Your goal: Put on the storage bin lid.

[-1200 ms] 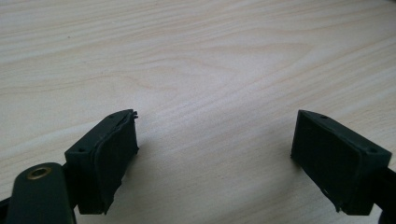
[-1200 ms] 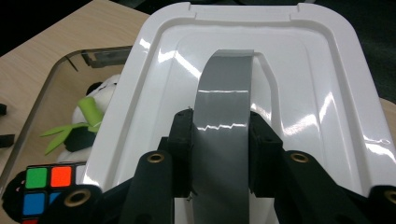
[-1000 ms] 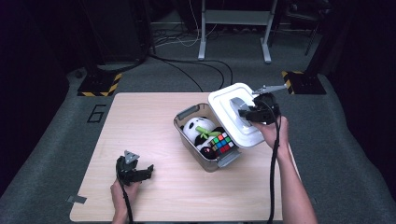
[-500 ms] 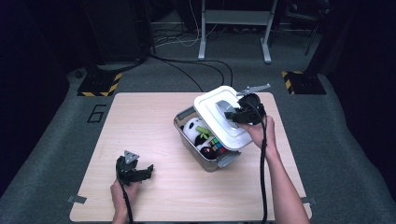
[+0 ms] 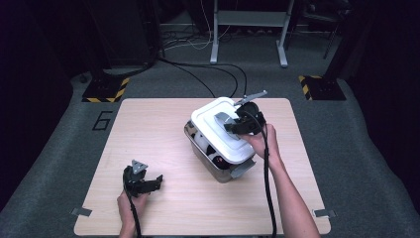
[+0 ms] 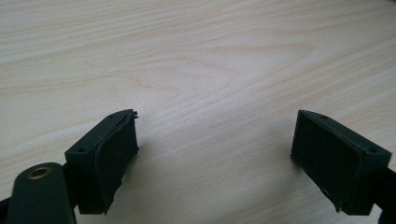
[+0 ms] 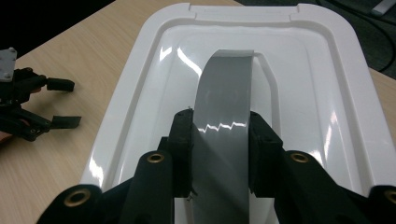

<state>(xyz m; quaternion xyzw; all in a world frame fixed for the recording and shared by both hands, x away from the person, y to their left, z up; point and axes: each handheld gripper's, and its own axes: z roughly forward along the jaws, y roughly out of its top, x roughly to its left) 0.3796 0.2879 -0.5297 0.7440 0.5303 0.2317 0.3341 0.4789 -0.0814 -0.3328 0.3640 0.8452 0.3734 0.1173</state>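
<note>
On the left, the left gripper [image 5: 148, 182] rests low on the wooden counter [image 5: 148, 134], near its front-left edge, held in the person's left hand [image 5: 130, 204]. Its jaws stand wide apart with nothing between them; in the left gripper view the two black pads [image 6: 112, 156] frame bare wood grain.

Toward the middle-right of the counter stands a grey bin [image 5: 233, 171]. Through the uncovered strip along its left side, something white and something dark show inside, too hidden to name. A white lid [image 5: 218, 131] lies over most of the bin's top, tilted and skewed, not seated on the rim. A grey latch [image 5: 243, 168] sticks out at the bin's near corner.

The right gripper [image 5: 233, 126], in the person's right hand [image 5: 260, 144], is clamped on the lid's grey handle [image 7: 224, 93]. In the right gripper view its pads [image 7: 182, 154] press on both sides of that grey strap, with the lid's glossy white surface [image 7: 327, 93] spread around it. The left gripper [image 7: 28, 107] appears there too, well apart on the counter.
</note>
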